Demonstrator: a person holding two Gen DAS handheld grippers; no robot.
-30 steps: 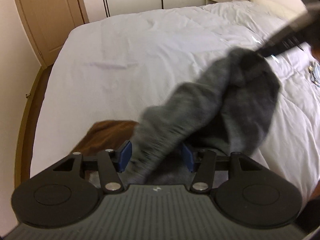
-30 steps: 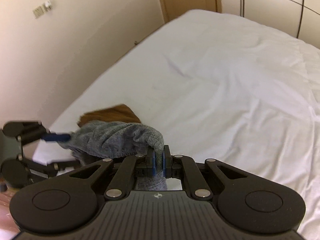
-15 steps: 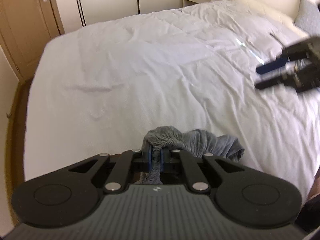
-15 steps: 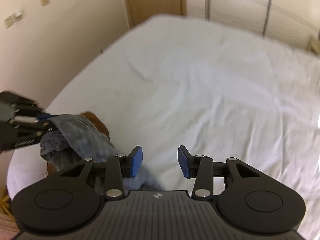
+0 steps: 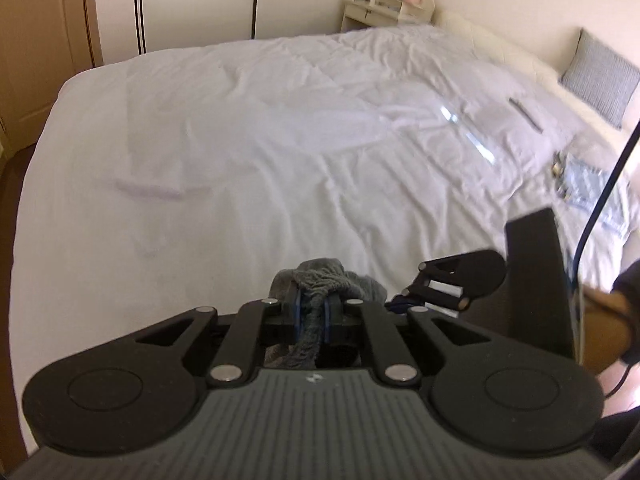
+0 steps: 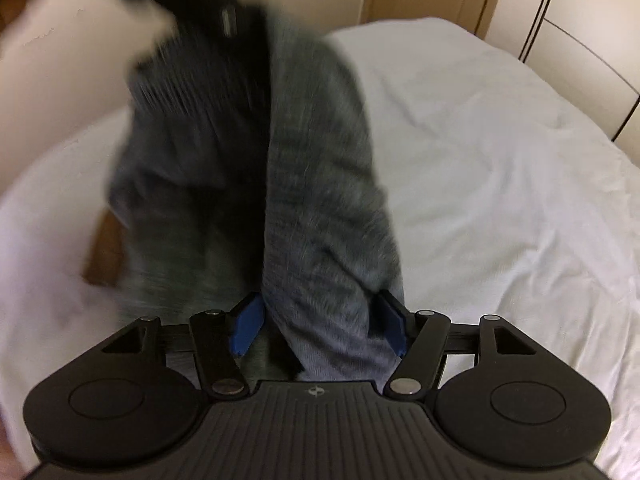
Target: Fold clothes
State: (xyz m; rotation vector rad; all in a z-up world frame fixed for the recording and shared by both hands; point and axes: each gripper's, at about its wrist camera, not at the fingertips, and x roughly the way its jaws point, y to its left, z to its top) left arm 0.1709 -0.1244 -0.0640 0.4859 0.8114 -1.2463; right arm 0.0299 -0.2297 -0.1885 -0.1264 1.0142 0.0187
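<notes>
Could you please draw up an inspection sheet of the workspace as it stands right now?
Surface: bed under a wrinkled white duvet.
Job's things: grey garment, bunched, hanging over the bed; a brown item lies beneath it, mostly hidden.
Clutter: small light-blue item near the bed's far right edge, too small to identify.
Grippers: left hand-held gripper shut on the garment; right hand-held gripper open, cloth lying between its jaws.
Cables: dark cable running down the right of the left wrist view.
Surroundings: wardrobe, wooden door, bedside table, grey pillow.
</notes>
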